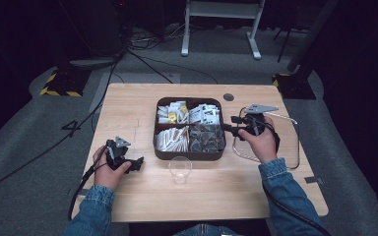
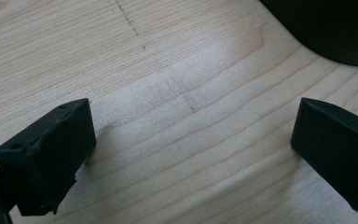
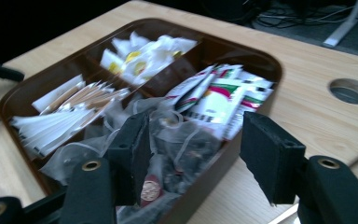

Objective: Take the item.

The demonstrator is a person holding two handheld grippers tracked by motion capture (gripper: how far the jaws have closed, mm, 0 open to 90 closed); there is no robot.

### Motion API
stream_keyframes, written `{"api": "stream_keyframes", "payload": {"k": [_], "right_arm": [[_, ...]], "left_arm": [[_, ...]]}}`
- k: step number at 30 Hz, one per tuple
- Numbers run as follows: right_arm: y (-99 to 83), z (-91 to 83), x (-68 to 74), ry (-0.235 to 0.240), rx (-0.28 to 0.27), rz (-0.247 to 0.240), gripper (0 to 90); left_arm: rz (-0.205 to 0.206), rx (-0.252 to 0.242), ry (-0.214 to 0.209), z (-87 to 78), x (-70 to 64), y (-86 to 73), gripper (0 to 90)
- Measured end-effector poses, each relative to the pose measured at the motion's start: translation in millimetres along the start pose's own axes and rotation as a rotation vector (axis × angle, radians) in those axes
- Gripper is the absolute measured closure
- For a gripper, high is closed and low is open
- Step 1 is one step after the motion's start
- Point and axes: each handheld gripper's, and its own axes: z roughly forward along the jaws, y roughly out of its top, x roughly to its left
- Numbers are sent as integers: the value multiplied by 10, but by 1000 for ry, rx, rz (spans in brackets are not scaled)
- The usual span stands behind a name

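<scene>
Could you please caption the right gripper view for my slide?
Open right gripper poised over the clear sachets in a brown divided tray.

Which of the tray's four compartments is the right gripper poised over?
The right gripper, jaws open, sits at the near-right compartment of the brown plastic tray, the one holding clear dark-filled sachets; the other three compartments hold white or printed paper packets.

Brown tray (image 1: 158,147); white sachets (image 1: 171,138); pale wood-grain table (image 1: 128,103); black hand-held gripper (image 3: 191,154).

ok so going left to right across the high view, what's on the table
left tongs → clear plastic cup → brown divided tray of packets → right tongs → wire stand
</scene>
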Motion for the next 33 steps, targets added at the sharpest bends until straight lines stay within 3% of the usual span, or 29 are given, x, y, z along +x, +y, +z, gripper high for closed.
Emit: {"api": "stream_keyframes", "payload": {"k": [17,22,26,33], "right_arm": [[-47,519,340,125,142,-107,447],[-93,631,384,140,183,-128,498],[-128,709,403,150,213,-117,557],[-138,722,385,154,213,-101,685]], "left_arm": [[4,0,-6,-27,-22,-33,2],[2,1,-10,-32,-27,-38,2],[5,2,-11,-32,-25,-37,2],[4,0,-13,-36,-30,-44,2]]}}
